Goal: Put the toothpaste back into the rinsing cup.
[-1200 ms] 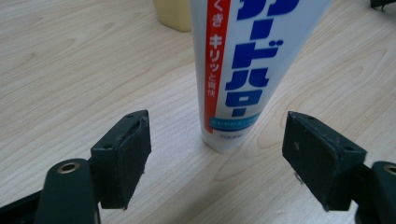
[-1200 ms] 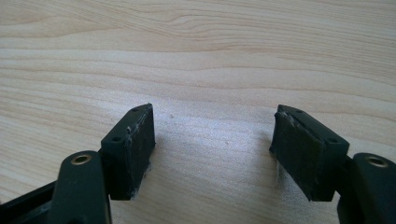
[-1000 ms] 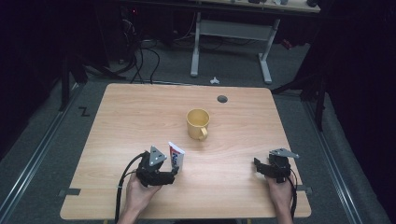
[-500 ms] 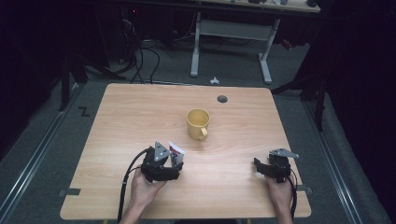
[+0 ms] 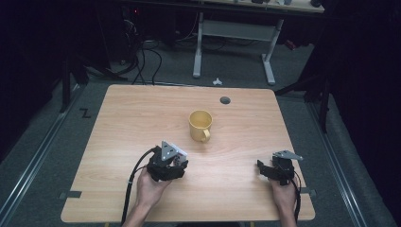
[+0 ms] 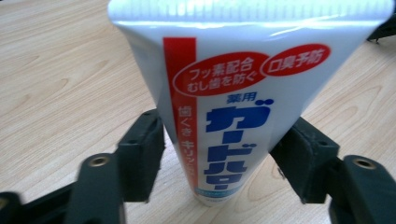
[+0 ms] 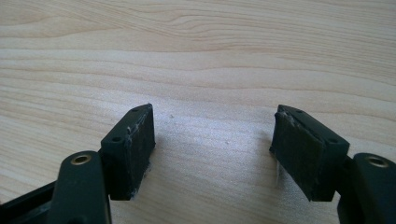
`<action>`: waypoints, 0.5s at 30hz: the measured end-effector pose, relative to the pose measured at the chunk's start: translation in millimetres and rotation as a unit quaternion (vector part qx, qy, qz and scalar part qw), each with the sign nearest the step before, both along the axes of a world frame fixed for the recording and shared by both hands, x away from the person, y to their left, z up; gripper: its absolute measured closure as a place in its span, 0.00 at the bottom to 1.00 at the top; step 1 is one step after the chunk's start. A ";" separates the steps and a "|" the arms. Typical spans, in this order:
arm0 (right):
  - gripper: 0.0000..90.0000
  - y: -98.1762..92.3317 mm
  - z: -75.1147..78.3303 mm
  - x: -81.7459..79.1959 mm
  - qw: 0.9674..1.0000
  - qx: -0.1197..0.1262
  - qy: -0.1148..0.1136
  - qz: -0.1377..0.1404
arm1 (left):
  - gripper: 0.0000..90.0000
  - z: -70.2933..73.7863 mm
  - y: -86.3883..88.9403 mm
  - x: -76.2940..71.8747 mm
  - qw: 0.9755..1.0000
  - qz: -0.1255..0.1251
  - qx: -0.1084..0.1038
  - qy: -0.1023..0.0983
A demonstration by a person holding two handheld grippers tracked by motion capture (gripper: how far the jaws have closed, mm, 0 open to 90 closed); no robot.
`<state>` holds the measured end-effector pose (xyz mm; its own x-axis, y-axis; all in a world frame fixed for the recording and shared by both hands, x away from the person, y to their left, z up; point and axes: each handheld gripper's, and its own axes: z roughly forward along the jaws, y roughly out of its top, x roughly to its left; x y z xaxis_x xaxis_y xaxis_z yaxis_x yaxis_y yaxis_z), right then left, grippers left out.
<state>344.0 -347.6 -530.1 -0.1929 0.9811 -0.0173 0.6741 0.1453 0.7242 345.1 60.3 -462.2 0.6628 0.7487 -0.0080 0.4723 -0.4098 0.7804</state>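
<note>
Left claw (image 6: 212,154) is closing in on the toothpaste tube (image 6: 233,102): jaws have just been narrowing, and both pads (image 6: 140,158) are now sitting against the tube's lower body, pinching it near the cap end. The tube is standing cap-down on the worktop (image 5: 142,118), so it is being taken from the sides, low, where the body is narrow and stiff enough to grip. In the high view the left claw (image 5: 176,158) is covering the tube, just near-left of the yellow mug (image 5: 200,125), probably the tube's destination. Right claw (image 7: 212,151) is spread wide with nothing between its pads, resting idle on the worktop well right of the mug (image 5: 279,166), keeping clear.
</note>
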 end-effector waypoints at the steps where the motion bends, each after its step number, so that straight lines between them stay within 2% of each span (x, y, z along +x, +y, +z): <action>1: 0.33 0.0 0.0 0.0 1.000 0.000 0.000 0.000 | 0.45 0.1 -0.8 -1.1 1.000 -0.002 0.002 -0.004; 8: 0.33 0.0 0.0 0.0 1.000 0.000 0.000 0.000 | 0.49 0.5 0.3 -2.4 1.000 -0.005 0.006 -0.007; 15: 0.33 0.0 0.0 0.0 1.000 0.000 0.000 0.000 | 0.57 1.2 1.5 -2.9 1.000 -0.014 0.002 -0.006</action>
<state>344.0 -347.6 -530.1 -0.1929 0.9811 -0.0166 0.6742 0.1448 0.7242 342.2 61.8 -461.0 0.6839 0.7296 0.0037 0.4505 -0.4263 0.7845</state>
